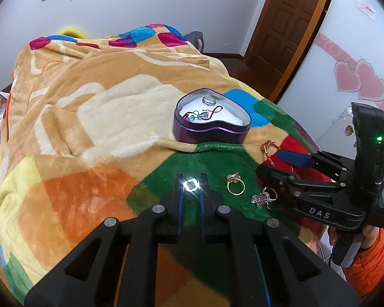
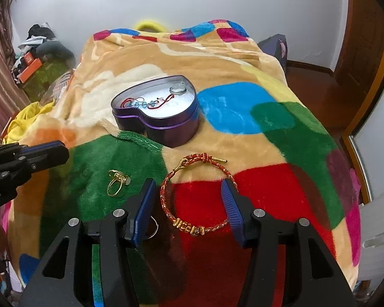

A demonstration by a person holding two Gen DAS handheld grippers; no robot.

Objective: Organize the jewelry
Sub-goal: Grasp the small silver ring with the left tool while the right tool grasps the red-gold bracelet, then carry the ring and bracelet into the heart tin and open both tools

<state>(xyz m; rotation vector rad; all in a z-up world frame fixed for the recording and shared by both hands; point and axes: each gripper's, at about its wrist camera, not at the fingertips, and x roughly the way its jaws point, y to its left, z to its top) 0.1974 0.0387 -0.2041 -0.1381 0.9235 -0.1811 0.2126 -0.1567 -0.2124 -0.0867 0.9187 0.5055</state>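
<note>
Left gripper (image 1: 191,185) pinches ring (image 1: 191,185) flat.

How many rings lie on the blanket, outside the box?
2: a gold ring on the green patch, a silver ring just right of it. The left tool grips another ring.

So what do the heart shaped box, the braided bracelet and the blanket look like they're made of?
Heart-shaped box: likely thin metal tin, judging by its glossy purple wall and bare silvery inside rim. Braided bracelet: red-and-gold woven cord with gold-coloured metal clasp and beads; real gold can't be told. Blanket: plush fleece, apparently synthetic, with fuzzy pile and soft sheen.
</note>
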